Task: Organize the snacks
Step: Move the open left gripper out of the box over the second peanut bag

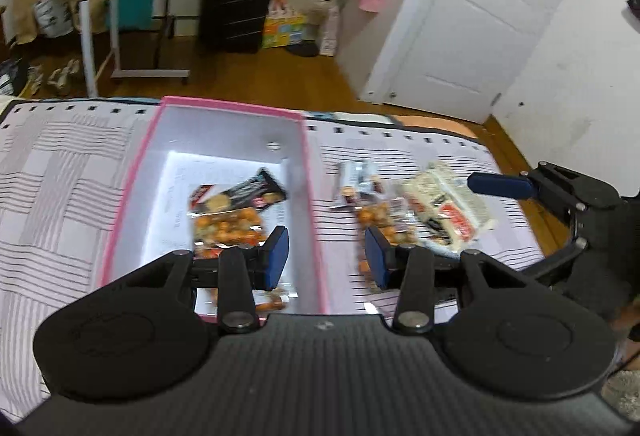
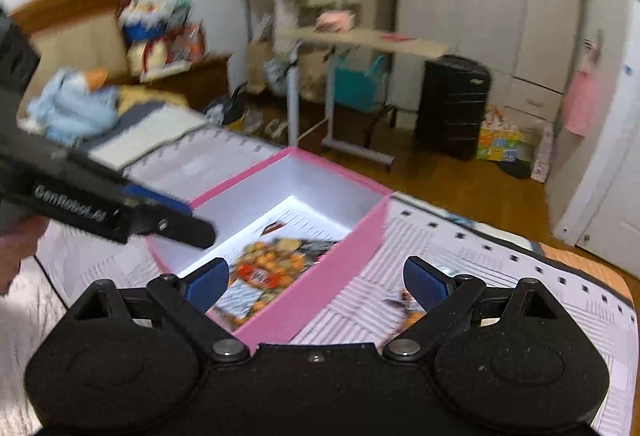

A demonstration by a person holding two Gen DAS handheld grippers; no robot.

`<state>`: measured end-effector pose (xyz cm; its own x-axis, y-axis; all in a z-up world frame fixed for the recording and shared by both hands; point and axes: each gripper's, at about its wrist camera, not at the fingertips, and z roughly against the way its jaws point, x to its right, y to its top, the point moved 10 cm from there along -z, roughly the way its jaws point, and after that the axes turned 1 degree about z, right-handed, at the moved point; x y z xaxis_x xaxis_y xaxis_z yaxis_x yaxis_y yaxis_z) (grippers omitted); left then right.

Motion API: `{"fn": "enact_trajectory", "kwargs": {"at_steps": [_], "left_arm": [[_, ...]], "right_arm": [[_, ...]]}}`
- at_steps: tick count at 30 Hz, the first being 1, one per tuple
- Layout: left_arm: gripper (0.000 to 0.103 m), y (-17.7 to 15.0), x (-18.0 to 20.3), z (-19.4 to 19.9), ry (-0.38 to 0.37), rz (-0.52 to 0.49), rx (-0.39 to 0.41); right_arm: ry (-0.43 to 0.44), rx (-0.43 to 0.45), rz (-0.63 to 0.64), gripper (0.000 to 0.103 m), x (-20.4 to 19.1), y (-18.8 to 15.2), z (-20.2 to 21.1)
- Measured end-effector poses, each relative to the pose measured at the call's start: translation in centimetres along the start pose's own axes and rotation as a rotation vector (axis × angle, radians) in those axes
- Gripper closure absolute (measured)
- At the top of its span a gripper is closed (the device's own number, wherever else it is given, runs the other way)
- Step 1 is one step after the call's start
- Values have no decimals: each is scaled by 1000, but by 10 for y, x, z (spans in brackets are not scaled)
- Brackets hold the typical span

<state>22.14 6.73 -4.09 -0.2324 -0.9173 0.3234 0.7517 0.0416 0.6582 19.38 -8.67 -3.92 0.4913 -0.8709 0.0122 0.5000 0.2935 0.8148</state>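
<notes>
- One pink box (image 1: 140,172), open, on the striped bedcover (image 1: 60,172) near its far edge.
- Two snack packets inside the box: a dark one (image 1: 240,196) and an orange one (image 1: 226,230).
- Probably three packets on the bedcover right of the box: a silver one (image 1: 358,182), an orange one (image 1: 378,220), a white one (image 1: 448,210); blur makes this count uncertain.
- Two grippers: the left gripper (image 1: 327,256), the right gripper (image 2: 316,282).

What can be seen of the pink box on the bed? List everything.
The pink box is a rectangular, lidless, cardboard-looking container, pink outside and along its rim, white inside. It sits upright and open on the striped bedcover. Inside lie a printed paper liner, a dark snack packet and an orange snack packet. More packets lie on the cover outside its right wall. No hand-held gripper touches it.
</notes>
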Motion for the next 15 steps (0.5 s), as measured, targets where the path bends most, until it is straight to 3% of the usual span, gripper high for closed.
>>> {"fn": "enact_trajectory", "kwargs": {"at_steps": [4,9,11,15], "left_arm": [[64,-3,31,-10,-27,-28,11],[65,-12,64,-40,-70,-30,11],[66,-16,73,-57,-80,-2,16],[66,-24,75,-93,-86,88,11]], "right_arm": [[-29,12,-132,7,42,-16,7],[-3,-71,-314,21,76,-57,-14],[-6,-99,-317,32,82,-74,-24],[-14,-150,-260,37,80,-108,-47]]}}
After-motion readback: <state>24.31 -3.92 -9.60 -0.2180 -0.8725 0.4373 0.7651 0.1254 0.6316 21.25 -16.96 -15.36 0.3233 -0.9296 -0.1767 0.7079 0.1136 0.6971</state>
